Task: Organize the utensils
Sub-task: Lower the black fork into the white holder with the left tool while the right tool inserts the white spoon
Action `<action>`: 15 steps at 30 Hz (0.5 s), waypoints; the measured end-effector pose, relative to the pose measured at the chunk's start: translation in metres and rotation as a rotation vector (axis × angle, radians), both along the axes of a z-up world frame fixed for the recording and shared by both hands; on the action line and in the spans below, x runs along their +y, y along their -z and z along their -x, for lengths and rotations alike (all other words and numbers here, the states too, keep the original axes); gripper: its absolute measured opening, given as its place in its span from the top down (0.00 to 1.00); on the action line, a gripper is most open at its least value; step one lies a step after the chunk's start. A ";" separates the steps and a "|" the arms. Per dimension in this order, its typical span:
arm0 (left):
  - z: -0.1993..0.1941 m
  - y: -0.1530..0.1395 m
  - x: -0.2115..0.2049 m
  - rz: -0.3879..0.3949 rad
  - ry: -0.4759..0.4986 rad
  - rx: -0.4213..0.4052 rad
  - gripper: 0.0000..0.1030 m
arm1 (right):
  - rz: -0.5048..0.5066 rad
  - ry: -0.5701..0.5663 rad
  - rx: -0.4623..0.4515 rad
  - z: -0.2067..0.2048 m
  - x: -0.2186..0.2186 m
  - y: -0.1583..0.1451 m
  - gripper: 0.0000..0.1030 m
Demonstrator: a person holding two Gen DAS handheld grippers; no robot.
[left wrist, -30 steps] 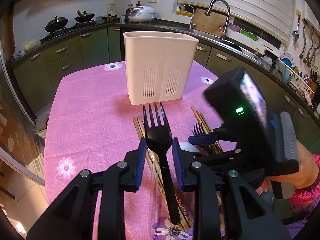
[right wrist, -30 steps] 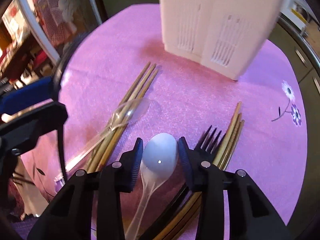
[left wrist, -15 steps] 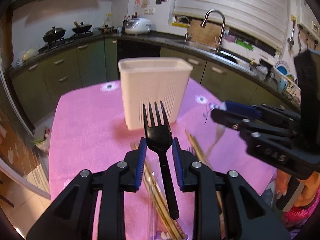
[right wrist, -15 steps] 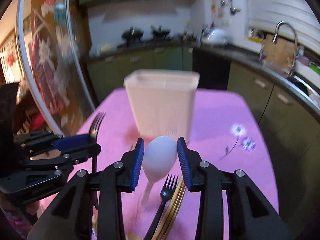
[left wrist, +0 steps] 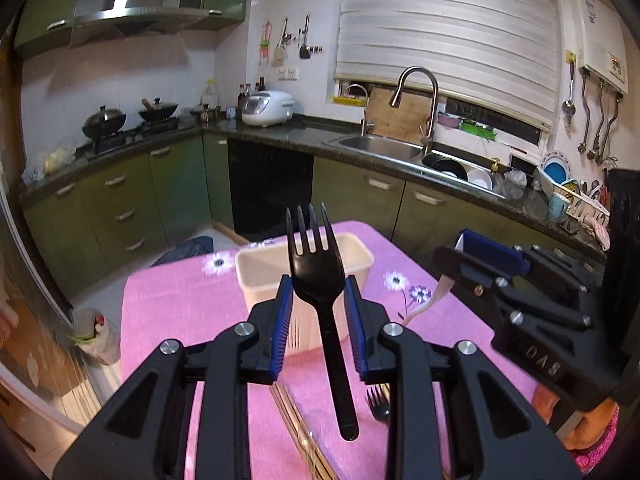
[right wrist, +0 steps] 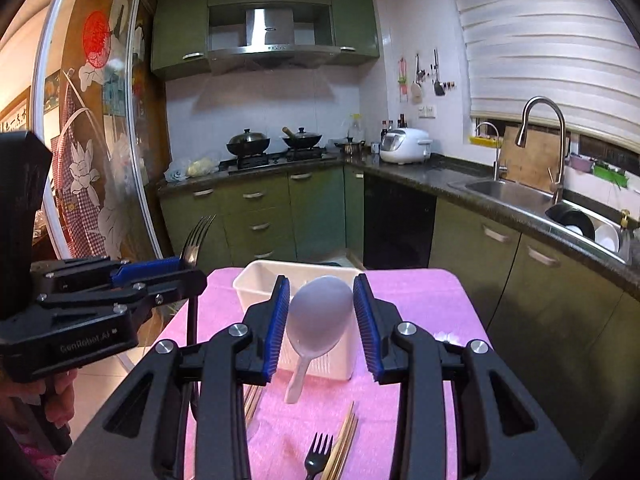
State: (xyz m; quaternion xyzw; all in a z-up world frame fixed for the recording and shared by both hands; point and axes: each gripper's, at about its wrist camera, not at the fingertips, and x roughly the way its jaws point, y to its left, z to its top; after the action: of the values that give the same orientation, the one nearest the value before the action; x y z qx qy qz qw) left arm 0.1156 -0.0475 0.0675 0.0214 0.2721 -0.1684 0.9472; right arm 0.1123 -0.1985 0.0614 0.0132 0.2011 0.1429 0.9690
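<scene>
Between the left hand-held gripper (left wrist: 318,300) pads, a black fork (left wrist: 318,276) stands upright.

Black plastic fork (left wrist: 318,276): upright, tines up, held clear above the worktop | White plastic spoon (right wrist: 318,316): bowl up, handle hanging down, also lifted | Cream slotted utensil holder (right wrist: 256,280): upright on the pink cloth behind both | Second black fork (right wrist: 318,456): flat beside wooden chopsticks (right wrist: 344,444) on the cloth
</scene>
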 end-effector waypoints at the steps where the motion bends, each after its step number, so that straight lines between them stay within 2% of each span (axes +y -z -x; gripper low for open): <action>1: -0.003 -0.004 -0.001 0.002 0.001 -0.007 0.76 | 0.000 0.002 -0.002 -0.001 0.000 -0.002 0.67; 11: -0.027 -0.037 -0.002 0.026 -0.010 -0.059 0.76 | -0.002 0.009 -0.022 -0.009 -0.003 -0.016 0.68; 15: -0.042 -0.050 0.000 0.035 -0.040 -0.104 0.76 | 0.003 0.011 -0.045 -0.009 -0.005 -0.027 0.68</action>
State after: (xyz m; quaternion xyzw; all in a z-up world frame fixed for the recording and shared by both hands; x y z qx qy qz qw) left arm 0.1576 -0.0472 0.1171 0.0083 0.2199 -0.1529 0.9634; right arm 0.1208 -0.2032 0.0886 0.0095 0.1794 0.1377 0.9740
